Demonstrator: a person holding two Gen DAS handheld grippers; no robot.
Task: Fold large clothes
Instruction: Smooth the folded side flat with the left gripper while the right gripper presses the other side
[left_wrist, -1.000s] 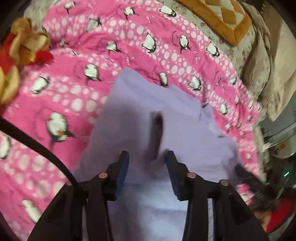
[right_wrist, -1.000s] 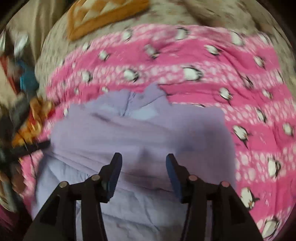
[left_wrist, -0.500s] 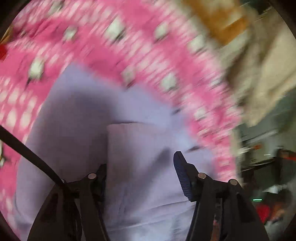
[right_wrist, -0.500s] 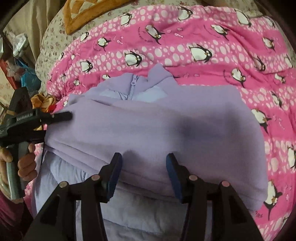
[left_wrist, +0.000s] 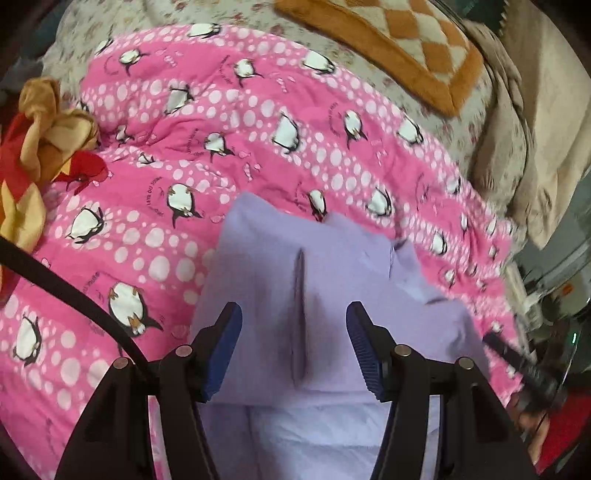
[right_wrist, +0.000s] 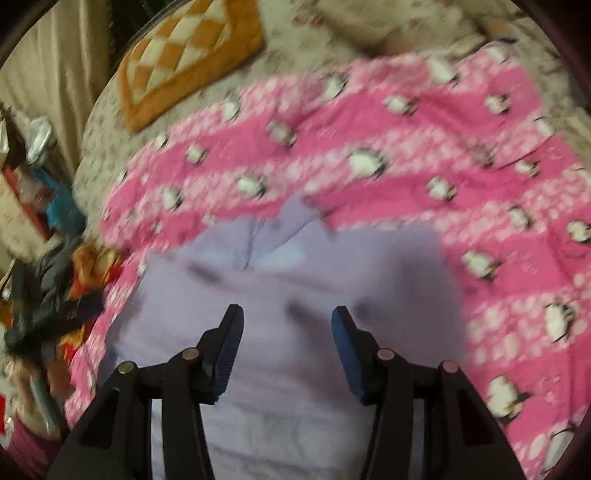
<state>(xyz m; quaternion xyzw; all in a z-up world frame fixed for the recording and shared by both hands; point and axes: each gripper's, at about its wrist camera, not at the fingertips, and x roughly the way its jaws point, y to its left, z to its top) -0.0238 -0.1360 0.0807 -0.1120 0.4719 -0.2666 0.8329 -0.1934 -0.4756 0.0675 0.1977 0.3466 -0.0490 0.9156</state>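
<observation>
A lavender fleece jacket (left_wrist: 332, 280) lies folded on a pink penguin quilt (left_wrist: 155, 236), collar and zip toward the far side (right_wrist: 273, 240). A paler quilted layer shows at its near edge (left_wrist: 314, 435). My left gripper (left_wrist: 293, 325) hovers over it, open. An upright crease of the fleece (left_wrist: 300, 295) stands between the blue pads (left_wrist: 225, 343), which do not touch it. My right gripper (right_wrist: 286, 321) is also open above the middle of the jacket, nothing in it. The right wrist view is blurred.
An orange and cream checked cushion (left_wrist: 399, 48) lies at the back of the bed. Red and yellow cloth (left_wrist: 40, 125) is heaped at the quilt's left side. Beige fabric (left_wrist: 535, 140) and clutter stand at the right. A black cable (left_wrist: 66, 295) crosses the lower left.
The left jaws have widened and pulled back off the fleece fold, which now lies flat with a crease. The left gripper has left the right wrist view, which swung and blurred.
</observation>
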